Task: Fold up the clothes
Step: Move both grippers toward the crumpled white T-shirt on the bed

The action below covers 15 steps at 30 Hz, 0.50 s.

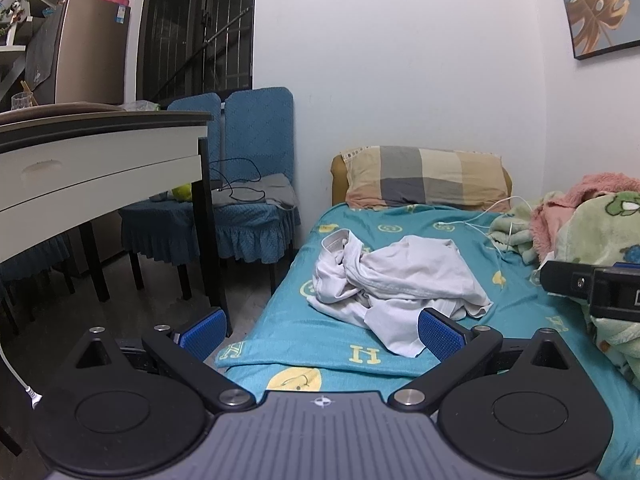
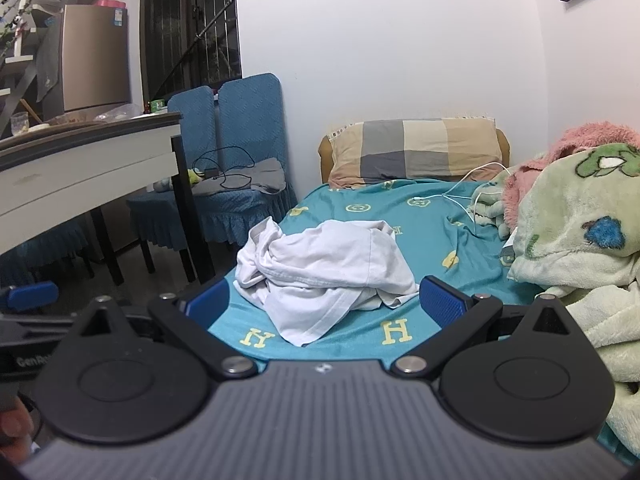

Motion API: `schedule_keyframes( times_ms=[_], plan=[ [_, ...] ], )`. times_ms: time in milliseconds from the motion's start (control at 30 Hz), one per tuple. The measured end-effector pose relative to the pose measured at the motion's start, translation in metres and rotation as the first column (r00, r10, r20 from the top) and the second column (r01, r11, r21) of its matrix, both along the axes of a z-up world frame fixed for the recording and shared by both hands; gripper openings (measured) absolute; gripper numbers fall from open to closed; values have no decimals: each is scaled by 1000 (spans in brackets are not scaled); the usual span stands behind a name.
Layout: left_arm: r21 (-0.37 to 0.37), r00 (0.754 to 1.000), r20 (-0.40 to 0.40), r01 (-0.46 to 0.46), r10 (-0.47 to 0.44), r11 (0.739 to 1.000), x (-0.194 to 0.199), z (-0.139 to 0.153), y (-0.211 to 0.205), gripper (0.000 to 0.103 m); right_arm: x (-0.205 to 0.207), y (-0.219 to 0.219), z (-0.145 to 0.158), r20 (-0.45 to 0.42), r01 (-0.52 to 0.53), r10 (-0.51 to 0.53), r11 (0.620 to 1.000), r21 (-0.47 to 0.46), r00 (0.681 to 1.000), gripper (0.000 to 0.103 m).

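White walls close in a small bedroom where a bed [image 1: 532,320] in a teal sheet printed with yellow letters runs toward a checked pillow [image 1: 424,178] at its head. Crumpled in a heap near the bed's left edge, toward the foot, lies a white garment [image 1: 400,276], untouched. Both tongs hover short of it with blue pads spread wide and nothing between them: the left tongs [image 1: 322,332] over the foot's left corner, the right tongs [image 2: 324,304] facing the heap squarely. A green plush blanket [image 2: 576,240] is piled along the bed's right edge, and a white cable [image 2: 460,196] trails from it toward the pillow.
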<state>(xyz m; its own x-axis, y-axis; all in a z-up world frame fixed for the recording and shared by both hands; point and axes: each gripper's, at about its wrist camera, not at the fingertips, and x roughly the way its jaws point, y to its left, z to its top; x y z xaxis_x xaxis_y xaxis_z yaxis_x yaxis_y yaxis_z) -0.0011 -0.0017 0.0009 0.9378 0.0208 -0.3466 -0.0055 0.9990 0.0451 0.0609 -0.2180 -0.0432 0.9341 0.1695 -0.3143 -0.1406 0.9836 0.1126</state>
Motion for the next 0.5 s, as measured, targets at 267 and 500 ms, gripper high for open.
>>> schedule_keyframes(
  times_ms=[267,500],
  plan=[
    [-21,1000,2,-14,14,1000,-4,10,-4,103,-5,-4,9,13,-4,3,999,32,1000,103],
    [-46,998,45,-33,36,998,-17,33,-20,103,-13,-22,18,27,-4,2,996,87,1000,103]
  ],
)
